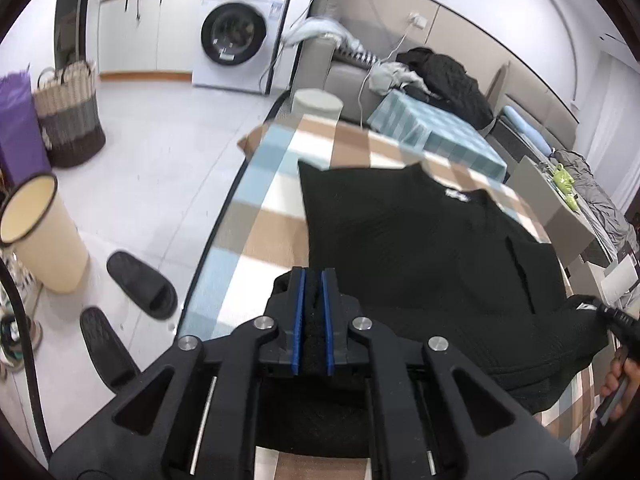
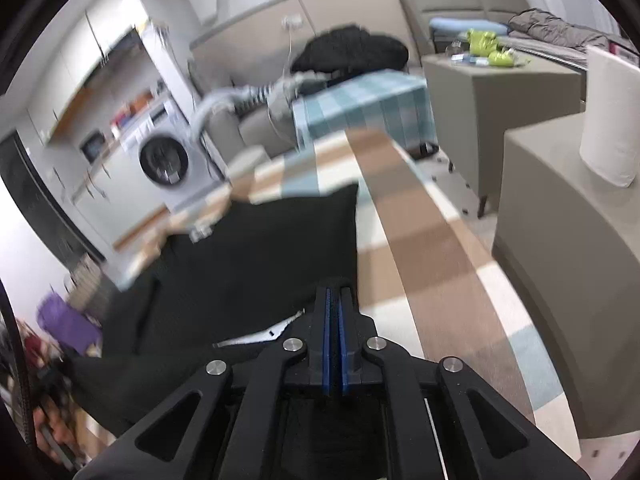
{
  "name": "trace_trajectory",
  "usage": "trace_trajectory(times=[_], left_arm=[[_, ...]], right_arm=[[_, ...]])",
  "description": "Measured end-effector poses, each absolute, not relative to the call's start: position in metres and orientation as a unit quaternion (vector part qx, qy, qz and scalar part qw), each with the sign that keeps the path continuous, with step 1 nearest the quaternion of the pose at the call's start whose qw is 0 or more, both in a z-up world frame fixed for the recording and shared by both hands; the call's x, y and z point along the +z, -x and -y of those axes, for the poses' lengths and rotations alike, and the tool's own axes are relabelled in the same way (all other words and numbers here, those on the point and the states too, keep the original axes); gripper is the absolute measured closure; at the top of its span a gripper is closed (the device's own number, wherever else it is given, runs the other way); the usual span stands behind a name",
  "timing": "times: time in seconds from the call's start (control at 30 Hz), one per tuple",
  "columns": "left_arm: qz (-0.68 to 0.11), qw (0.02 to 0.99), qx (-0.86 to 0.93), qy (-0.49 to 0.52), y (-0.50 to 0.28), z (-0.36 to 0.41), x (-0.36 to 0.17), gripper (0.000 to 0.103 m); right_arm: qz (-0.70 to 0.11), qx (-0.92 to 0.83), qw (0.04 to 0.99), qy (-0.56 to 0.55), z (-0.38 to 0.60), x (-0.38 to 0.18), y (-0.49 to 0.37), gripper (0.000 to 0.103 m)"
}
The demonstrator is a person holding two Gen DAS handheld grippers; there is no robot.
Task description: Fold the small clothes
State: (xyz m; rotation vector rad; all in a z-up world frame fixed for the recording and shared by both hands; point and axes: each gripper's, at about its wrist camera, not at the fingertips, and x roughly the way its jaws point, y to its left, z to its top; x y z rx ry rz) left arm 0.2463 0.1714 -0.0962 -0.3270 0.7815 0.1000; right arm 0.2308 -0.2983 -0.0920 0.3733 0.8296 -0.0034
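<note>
A black garment (image 1: 420, 248) lies spread over a table with a brown, blue and white checked cloth (image 1: 272, 208). My left gripper (image 1: 313, 276) is shut on the garment's near left corner, and black fabric fills the gap between its blue pads. At the far right of the left wrist view, the right gripper (image 1: 616, 320) pinches the garment's other near corner, with a hand below it. In the right wrist view, which is blurred, my right gripper (image 2: 334, 292) is shut on the edge of the black garment (image 2: 248, 248), with a white label showing just left of the fingers.
On the floor left of the table stand a cream bin (image 1: 40, 232), a woven basket (image 1: 70, 116) and black slippers (image 1: 140, 284). A washing machine (image 1: 234, 36) is at the back. A grey cabinet (image 2: 560, 240) with a paper roll (image 2: 610, 116) stands right of the table.
</note>
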Motion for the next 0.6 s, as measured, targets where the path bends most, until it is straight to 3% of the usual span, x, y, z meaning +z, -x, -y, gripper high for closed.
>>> trace_trajectory(times=[0.03, 0.07, 0.1, 0.17, 0.2, 0.33, 0.53, 0.57, 0.6], left_arm=[[-0.386, 0.906, 0.054, 0.167, -0.247, -0.173, -0.103, 0.095], [-0.394, 0.901, 0.055, 0.172, -0.246, -0.175, -0.109, 0.085], [-0.402, 0.896, 0.055, 0.181, -0.245, -0.177, -0.115, 0.074], [-0.405, 0.891, 0.047, 0.198, -0.239, -0.179, -0.124, 0.053], [-0.404, 0.89, 0.04, 0.206, -0.237, -0.178, -0.128, 0.046], [-0.415, 0.89, 0.03, 0.188, -0.241, -0.164, -0.142, 0.039], [-0.431, 0.886, 0.037, 0.165, -0.26, -0.149, -0.159, 0.039], [-0.433, 0.887, 0.038, 0.159, -0.262, -0.147, -0.161, 0.041], [-0.434, 0.887, 0.04, 0.152, -0.262, -0.146, -0.161, 0.049]], right_arm=[[-0.418, -0.006, 0.891, -0.176, 0.299, -0.098, -0.231, 0.09], [-0.426, -0.004, 0.886, -0.18, 0.3, -0.103, -0.229, 0.076], [-0.43, 0.006, 0.882, -0.192, 0.304, -0.107, -0.224, 0.055], [-0.423, 0.008, 0.879, -0.22, 0.313, -0.111, -0.21, 0.043], [-0.425, 0.017, 0.875, -0.23, 0.317, -0.114, -0.205, 0.043], [-0.442, 0.03, 0.865, -0.237, 0.318, -0.129, -0.202, 0.041], [-0.45, 0.035, 0.865, -0.222, 0.301, -0.141, -0.219, 0.042], [-0.452, 0.037, 0.864, -0.22, 0.298, -0.144, -0.222, 0.045], [-0.458, 0.039, 0.862, -0.214, 0.296, -0.146, -0.225, 0.054]])
